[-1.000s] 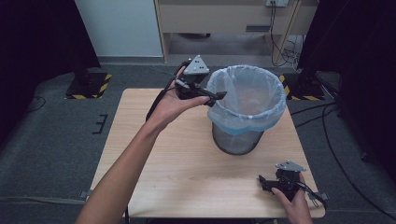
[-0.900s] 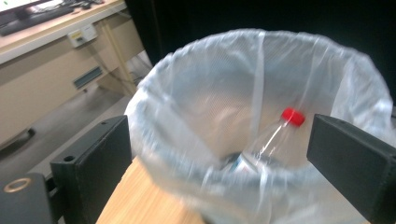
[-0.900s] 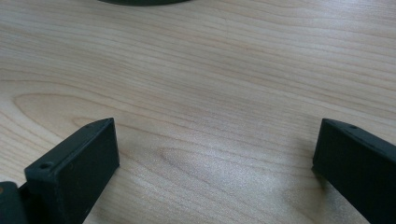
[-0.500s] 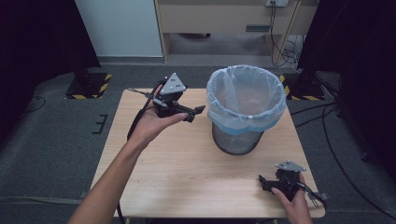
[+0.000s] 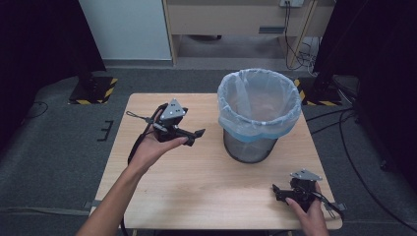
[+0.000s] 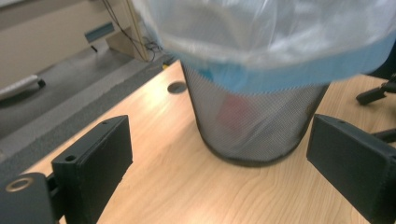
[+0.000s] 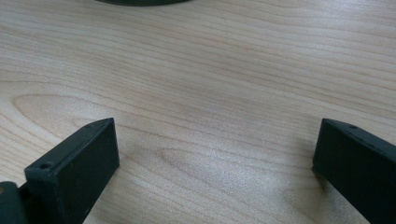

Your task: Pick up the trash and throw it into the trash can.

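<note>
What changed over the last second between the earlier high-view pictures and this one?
The left gripper drew back from the rim of the black mesh waste bin lined with a pale blue plastic bag, moving left and lower over the light wooden table. Its jaws stand open with nothing between them. The bin, the table and the open right gripper near the table's front right corner stayed as they were.

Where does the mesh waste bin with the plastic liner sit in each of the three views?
High view: the waste bin stands right of centre, on the table's far half.
Left gripper view: it is in the upper middle, seen between the jaws, liner at the top.
Right gripper view: a dark curved edge at the top, probably its base.
Shared landmark: the wooden table.
</note>
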Demonstrator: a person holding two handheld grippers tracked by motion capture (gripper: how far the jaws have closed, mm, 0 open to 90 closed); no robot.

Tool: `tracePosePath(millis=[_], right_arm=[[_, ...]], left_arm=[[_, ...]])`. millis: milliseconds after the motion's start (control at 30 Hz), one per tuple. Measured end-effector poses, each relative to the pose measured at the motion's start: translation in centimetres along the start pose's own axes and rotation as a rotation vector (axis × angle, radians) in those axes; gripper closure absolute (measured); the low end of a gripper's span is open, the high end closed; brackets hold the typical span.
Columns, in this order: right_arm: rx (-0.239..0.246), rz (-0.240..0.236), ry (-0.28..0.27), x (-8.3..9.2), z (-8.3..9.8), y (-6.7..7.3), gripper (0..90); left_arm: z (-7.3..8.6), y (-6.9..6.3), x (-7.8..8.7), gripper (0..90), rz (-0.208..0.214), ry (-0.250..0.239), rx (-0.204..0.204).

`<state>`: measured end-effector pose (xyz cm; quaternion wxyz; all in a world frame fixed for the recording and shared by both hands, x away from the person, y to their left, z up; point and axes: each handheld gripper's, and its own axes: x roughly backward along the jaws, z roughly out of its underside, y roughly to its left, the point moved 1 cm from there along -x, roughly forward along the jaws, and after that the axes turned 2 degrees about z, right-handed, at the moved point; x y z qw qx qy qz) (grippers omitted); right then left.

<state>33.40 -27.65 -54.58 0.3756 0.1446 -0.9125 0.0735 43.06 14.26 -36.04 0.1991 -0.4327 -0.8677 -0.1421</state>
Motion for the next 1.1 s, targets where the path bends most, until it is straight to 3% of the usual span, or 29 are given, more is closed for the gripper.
tracePosePath(millis=[267,500,567,767,1000,1100], right_arm=[[0.0,0.001,0.0,0.0,0.0,0.0,0.3],[-0.002,0.001,0.0,0.0,0.0,0.0,0.3],[-0.005,0.001,0.001,0.0,0.0,0.0,0.3],[-0.005,0.003,0.0,0.0,0.0,0.0,0.3],[-0.005,0.006,0.0,0.0,0.0,0.1,0.3],[-0.009,0.006,0.001,0.0,0.0,0.1,0.3]], left_arm=[[4.3,0.5,-1.0,6.1,-0.024,0.046,0.046],[9.1,0.7,-2.4,6.0,-0.047,0.133,0.083],[10.5,0.9,-2.7,6.3,-0.074,0.155,0.092],[14.5,1.7,-3.4,6.3,-0.107,0.206,0.159],[17.1,1.7,-3.7,6.2,-0.134,0.247,0.185],[17.7,2.0,-3.6,6.0,-0.145,0.242,0.209]])
